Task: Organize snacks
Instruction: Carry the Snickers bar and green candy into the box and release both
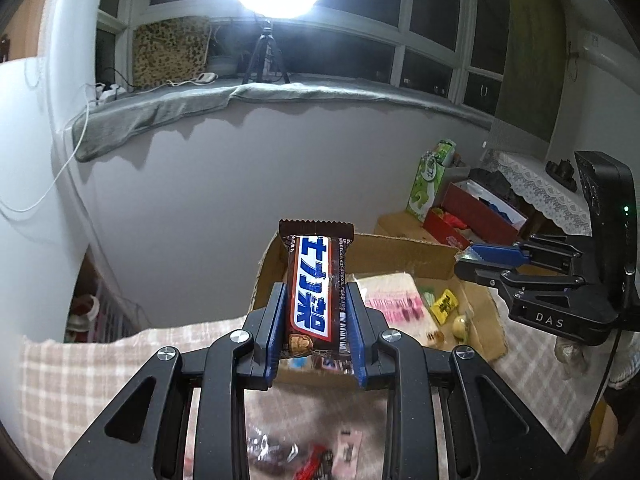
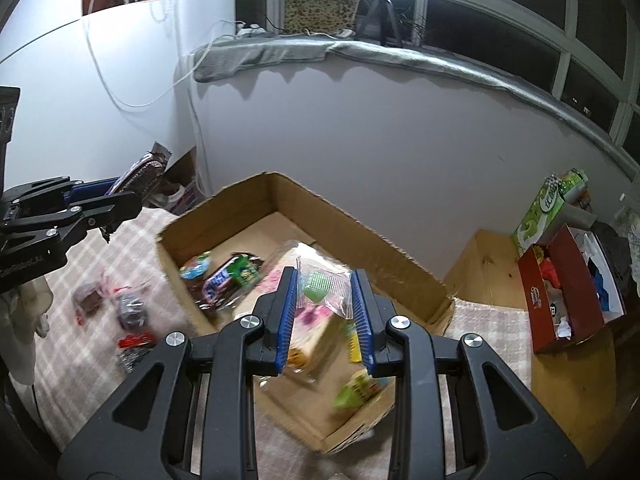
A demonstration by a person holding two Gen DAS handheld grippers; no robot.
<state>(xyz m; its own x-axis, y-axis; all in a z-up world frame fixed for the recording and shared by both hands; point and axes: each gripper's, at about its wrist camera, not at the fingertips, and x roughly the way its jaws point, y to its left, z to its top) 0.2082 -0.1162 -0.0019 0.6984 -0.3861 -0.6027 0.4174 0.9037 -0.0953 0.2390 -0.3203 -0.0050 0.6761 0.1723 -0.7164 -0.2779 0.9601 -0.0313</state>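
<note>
The left gripper (image 1: 316, 312) is closed on a chocolate bar (image 1: 314, 292), its blue ribbed fingers (image 1: 276, 324) pressing both long sides. The bar's long axis runs along the fingers, its crimped brown end pointing away from the camera, raised above the near wall of an open cardboard box (image 2: 224, 204). The wrapper is glossy brown with a white band and blue lettering.

The right gripper (image 2: 326, 316) is closed on a crinkly clear plastic snack packet (image 2: 324, 292) over the box's interior. Blurred wrapped snacks lie on the box floor. More wrapped sweets (image 2: 128, 308) lie loose on the checked cloth (image 2: 92, 264) covering the worktop, left of the box.
</note>
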